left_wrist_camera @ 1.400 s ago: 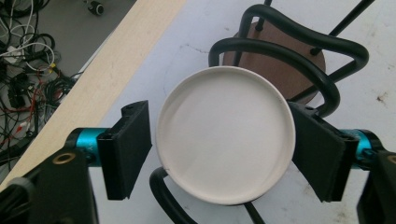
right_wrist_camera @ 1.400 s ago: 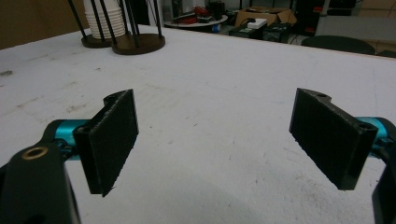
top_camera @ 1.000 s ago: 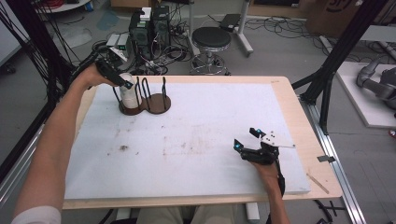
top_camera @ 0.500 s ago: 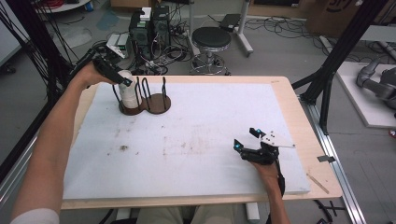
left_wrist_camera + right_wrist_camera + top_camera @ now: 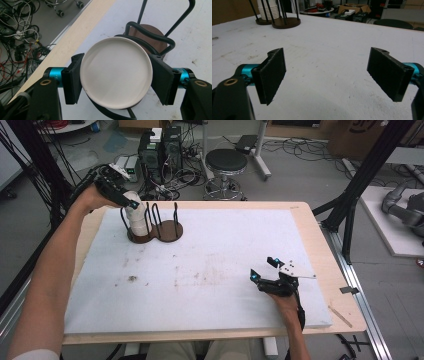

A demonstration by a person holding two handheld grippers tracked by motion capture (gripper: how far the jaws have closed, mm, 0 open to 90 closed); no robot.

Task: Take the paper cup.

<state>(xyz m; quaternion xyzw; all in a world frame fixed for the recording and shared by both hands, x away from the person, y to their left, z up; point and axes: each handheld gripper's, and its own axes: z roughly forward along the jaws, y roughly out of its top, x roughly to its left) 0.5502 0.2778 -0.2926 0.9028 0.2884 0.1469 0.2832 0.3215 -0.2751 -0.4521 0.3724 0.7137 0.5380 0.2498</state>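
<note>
While the person's left arm reaches to the far left corner of the bench [image 5: 310,227], the left tool [image 5: 131,204] is clenched on a stack of white cups [image 5: 116,72], its two black pads pressing opposite sides of the round top cup. That stack stands inside the left ring of a dark wire rack [image 5: 162,222] with two round wooden bases, on the white mat [image 5: 215,270]. Near the front right edge, the right tool [image 5: 264,269] rests low over the mat, released, its jaws spread wide with nothing between them.
</note>
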